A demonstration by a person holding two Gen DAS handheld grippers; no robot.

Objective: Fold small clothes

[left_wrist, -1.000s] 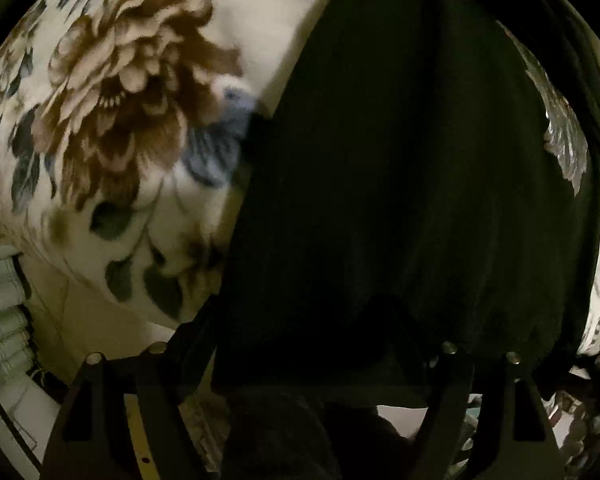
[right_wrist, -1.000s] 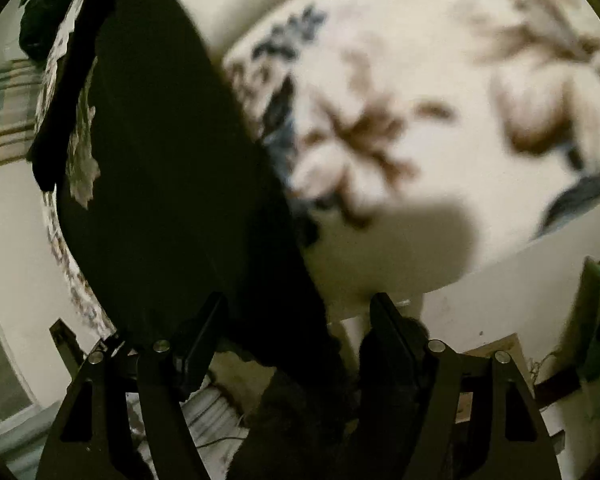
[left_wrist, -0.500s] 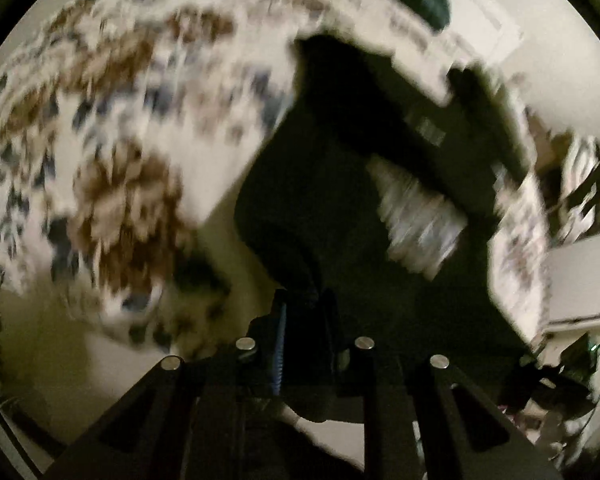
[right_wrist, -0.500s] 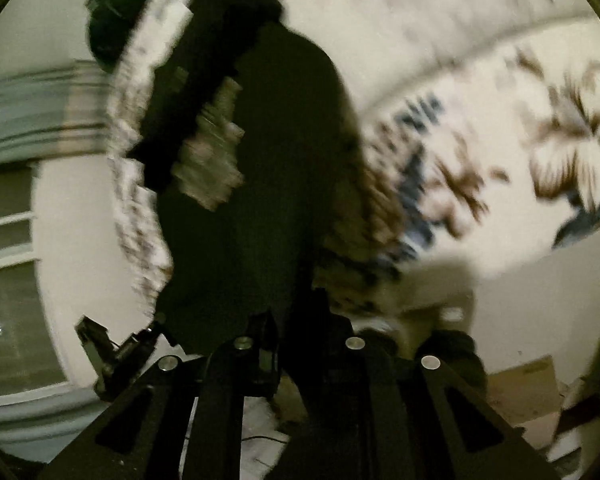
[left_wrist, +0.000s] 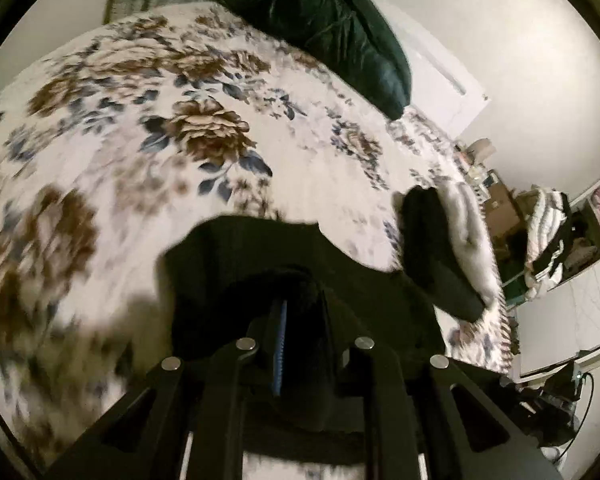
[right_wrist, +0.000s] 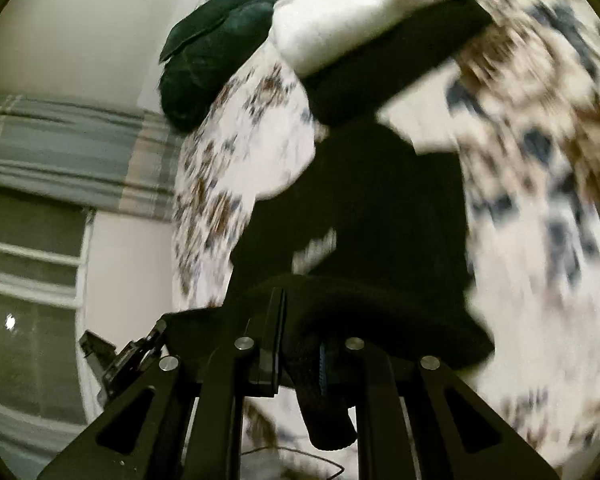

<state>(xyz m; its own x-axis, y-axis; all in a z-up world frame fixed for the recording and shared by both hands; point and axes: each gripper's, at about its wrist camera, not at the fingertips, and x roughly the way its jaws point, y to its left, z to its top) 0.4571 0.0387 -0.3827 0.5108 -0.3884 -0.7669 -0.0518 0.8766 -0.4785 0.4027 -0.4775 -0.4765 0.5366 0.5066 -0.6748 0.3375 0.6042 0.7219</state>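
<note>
A black garment (left_wrist: pixel 259 256) hangs lifted above the flowered bedspread (left_wrist: pixel 147 128). My left gripper (left_wrist: pixel 300 336) is shut on one edge of it, the dark cloth bunched between the jaws. In the right wrist view the same black garment (right_wrist: pixel 380 208) drapes away from my right gripper (right_wrist: pixel 300 336), which is shut on another part of its edge; a fold dangles below the jaws. The picture is blurred by motion. Most of the garment's shape is hidden behind the grippers.
Dark green pillows (left_wrist: pixel 340 36) lie at the head of the bed. A black and white pile of clothes (left_wrist: pixel 448 248) sits near the bed's right edge, seen too as clothes (right_wrist: pixel 360 32). Shelves with laundry (left_wrist: pixel 548 236) stand at right. A window (right_wrist: pixel 27 248) is at left.
Both grippers went from open around the flat black garment to shut on its edge, then rose and pulled back, lifting the cloth off the bedspread. Far more of the bed shows now.
</note>
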